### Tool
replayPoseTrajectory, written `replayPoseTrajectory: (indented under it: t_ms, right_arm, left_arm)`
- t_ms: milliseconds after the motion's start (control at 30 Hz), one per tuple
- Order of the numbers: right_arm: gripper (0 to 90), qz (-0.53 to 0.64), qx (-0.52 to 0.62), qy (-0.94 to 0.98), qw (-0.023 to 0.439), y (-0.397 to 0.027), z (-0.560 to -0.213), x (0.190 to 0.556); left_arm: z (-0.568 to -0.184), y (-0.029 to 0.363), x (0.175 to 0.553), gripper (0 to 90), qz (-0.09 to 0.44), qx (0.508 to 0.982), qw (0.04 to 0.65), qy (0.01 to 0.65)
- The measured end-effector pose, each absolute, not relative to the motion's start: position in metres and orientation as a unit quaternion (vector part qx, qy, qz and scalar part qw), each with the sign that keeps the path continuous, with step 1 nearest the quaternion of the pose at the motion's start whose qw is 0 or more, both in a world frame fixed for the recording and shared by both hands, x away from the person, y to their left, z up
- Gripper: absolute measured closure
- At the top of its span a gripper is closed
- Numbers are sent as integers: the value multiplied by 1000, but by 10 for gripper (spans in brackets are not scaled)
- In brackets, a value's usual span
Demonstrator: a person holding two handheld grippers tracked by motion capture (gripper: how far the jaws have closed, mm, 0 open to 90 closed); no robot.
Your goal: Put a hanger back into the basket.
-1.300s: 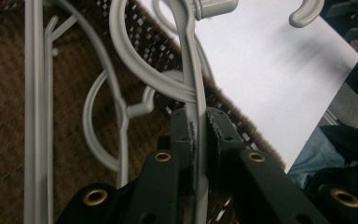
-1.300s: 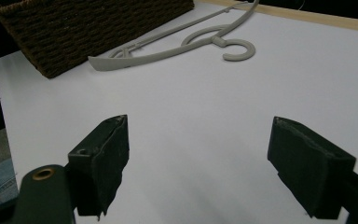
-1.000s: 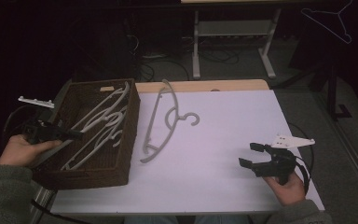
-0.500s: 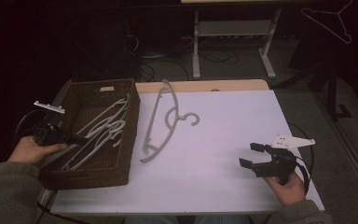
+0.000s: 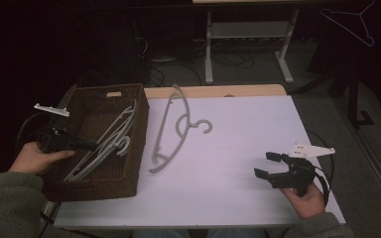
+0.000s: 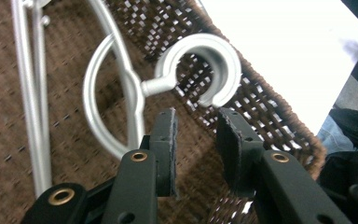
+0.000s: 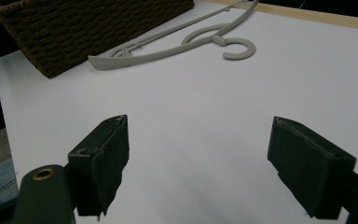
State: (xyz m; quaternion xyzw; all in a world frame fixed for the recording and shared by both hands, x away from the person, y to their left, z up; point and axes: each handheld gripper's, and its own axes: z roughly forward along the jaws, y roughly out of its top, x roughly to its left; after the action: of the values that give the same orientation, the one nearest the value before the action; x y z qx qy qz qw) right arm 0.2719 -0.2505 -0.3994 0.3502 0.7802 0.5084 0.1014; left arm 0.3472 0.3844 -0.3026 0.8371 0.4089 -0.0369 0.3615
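Left gripper (image 6: 196, 135) jaws just opening, nothing between; hanger (image 6: 121, 88) hook just ahead, inside basket (image 6: 270, 107). Right gripper (image 7: 198, 161) jaws wide apart.

The high view looks forward and down from above the person's side of the table (image 5: 238, 148). The left gripper view sits close over the basket (image 6: 270, 102), looking along its jaws at a hanger (image 6: 196, 60) just ahead of them. The right gripper view looks low across the table past its own jaws; farther ahead lie the second hanger (image 7: 177, 42) and basket, which the high view also shows.
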Motion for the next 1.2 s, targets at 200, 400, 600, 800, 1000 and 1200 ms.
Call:
replayPoseTrajectory:
  t_ms: [200,400,600,800,1000,1200]
  right_arm:
    - [196,510,349,780,100,-251,-399,272]
    - [196,512,350,778,101,-253,-399,272]
    - [195,514,350,777,100,-253,-399,273]
    - [195,516,351,775,100,-253,-399,276]
    - [195,517,347,776,99,-251,-399,278]
    - [195,517,345,777,98,-252,-397,276]
  left_arm:
    - [-296,366,349,683,-39,841,373,390]
    - [-295,351,351,679,-42,842,379,382]
    - [-292,338,352,673,-43,844,384,371]
    - [-289,321,353,660,-41,849,387,357]
    - [-289,307,351,628,-37,846,393,357]
    - [-291,286,350,590,-39,847,397,352]
